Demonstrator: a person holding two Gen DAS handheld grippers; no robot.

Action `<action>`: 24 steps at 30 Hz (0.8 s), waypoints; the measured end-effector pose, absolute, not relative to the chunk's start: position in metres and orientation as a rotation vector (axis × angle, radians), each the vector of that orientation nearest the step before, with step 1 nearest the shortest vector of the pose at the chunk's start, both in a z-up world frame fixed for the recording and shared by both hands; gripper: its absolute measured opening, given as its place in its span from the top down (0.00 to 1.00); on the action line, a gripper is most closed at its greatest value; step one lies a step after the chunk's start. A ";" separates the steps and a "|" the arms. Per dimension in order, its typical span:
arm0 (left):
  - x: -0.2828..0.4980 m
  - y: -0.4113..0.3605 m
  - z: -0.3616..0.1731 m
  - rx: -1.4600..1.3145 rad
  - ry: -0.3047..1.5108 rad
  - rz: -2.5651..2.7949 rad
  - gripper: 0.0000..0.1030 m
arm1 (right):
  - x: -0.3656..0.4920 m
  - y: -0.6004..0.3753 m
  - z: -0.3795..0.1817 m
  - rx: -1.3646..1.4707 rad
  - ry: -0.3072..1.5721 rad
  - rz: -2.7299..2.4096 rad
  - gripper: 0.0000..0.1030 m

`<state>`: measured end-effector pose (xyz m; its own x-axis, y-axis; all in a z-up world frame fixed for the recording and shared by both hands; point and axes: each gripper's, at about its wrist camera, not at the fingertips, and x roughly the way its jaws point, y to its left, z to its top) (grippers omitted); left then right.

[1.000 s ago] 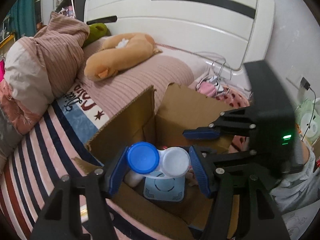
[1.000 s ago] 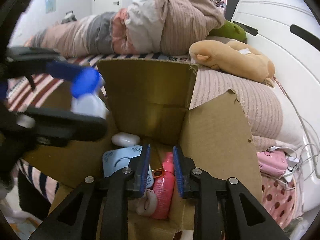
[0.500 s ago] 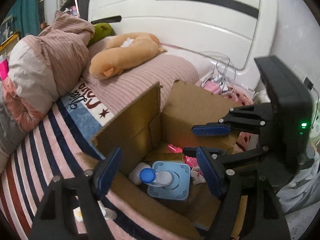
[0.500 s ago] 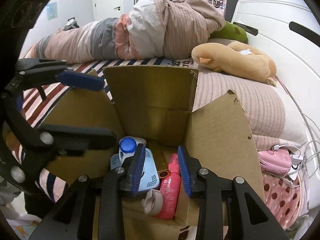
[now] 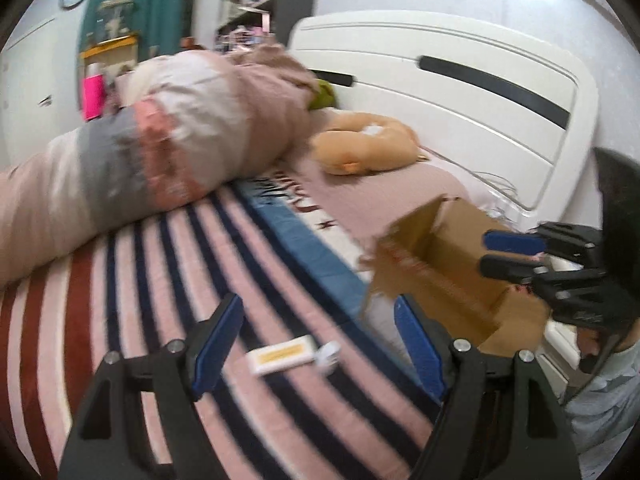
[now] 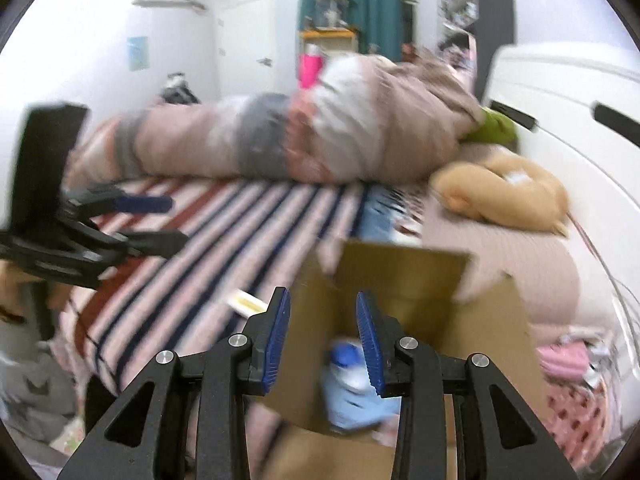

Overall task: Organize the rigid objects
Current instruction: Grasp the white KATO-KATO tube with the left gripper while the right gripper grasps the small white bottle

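An open cardboard box [image 5: 448, 276] stands on the bed at the right; in the right wrist view it [image 6: 404, 280] lies just ahead. Inside it a blue-capped white container [image 6: 346, 364] rests on a light blue device [image 6: 356, 404]. A white and yellow flat box [image 5: 282, 356] and a small white item [image 5: 329, 351] lie on the striped blanket. My left gripper [image 5: 320, 340] is open and empty above them. My right gripper [image 6: 324, 340] is open and empty over the box's near edge; it also shows in the left wrist view [image 5: 508, 254].
A rolled quilt [image 5: 160, 152] lies across the far side of the bed. An orange plush toy [image 5: 368, 148] and a green one [image 5: 324, 96] sit near the white headboard [image 5: 460, 96]. Pink items and cables [image 6: 568, 360] lie right of the box.
My left gripper has let go of the blue-capped container, which now lies in the box, and has swung left over the striped blanket. My right gripper has opened wider and pulled back.
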<state>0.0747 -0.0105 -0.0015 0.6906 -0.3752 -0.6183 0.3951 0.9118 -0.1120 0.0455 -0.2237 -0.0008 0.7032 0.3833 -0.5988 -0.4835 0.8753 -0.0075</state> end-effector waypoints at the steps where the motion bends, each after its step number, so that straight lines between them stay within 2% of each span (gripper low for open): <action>1: 0.072 0.000 -0.005 0.022 0.685 -0.420 0.27 | 0.043 -0.212 0.001 -0.172 0.618 0.506 0.71; 7: 0.066 0.056 -0.040 -0.047 0.709 -0.357 0.27 | 0.036 -0.133 -0.017 -0.224 0.667 0.629 0.71; 16: 0.072 0.074 -0.095 -0.117 0.766 -0.356 0.27 | 0.065 -0.096 -0.113 -0.271 0.836 0.449 0.71; 18: 0.075 0.072 -0.103 -0.122 0.779 -0.362 0.27 | 0.071 -0.099 -0.135 -0.292 0.845 0.342 0.68; 20: 0.079 0.070 -0.109 -0.121 0.788 -0.367 0.27 | 0.076 -0.103 -0.150 -0.279 0.856 0.298 0.54; 24: 0.092 0.064 -0.120 -0.120 0.813 -0.379 0.27 | 0.090 -0.114 -0.170 -0.223 0.854 0.290 0.53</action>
